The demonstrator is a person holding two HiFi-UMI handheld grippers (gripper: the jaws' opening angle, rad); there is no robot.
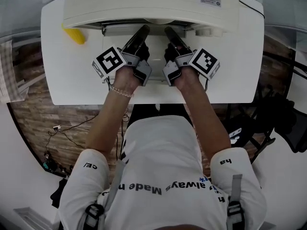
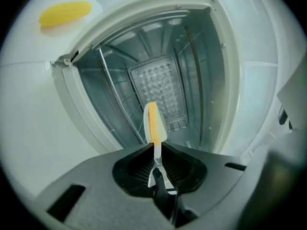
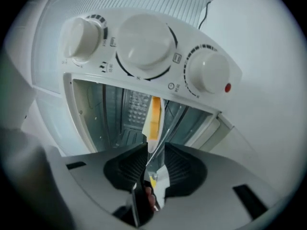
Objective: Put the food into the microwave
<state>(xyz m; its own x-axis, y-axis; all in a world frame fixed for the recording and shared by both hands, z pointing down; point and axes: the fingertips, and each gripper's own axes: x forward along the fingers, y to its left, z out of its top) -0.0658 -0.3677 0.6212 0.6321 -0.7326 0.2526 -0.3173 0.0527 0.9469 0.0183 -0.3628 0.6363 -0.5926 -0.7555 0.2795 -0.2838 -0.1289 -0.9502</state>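
Step in hand: insertion, judged from both tongs sitting at the open mouth of the microwave (image 1: 144, 4), load not yet inside.
Left tongs (image 2: 155, 150): nipped narrow on a thin white-and-orange piece (image 2: 153, 121) seen edge-on, its far end pointing into the grey cavity.
Right tongs (image 3: 153, 150): likewise clamped on a thin white-and-orange edge (image 3: 153, 116), just below the row of knobs (image 3: 144, 44).
Held thing: probably one flat dish of food gripped at two points along its near rim; not certain, since the head view hides it under the microwave's top.
Other food: yellow corn cob (image 1: 74, 35) lying on the counter (image 1: 230, 71) to the left of the microwave, outside it and well apart from both tongs.
Progress: roughly midway; nothing resting in the cavity as far as visible.
Next move calls for: an even push forward with both tongs together, load kept level and clear of the side rails, then release only once seated.
Risk: tilt or snag if one side leads.
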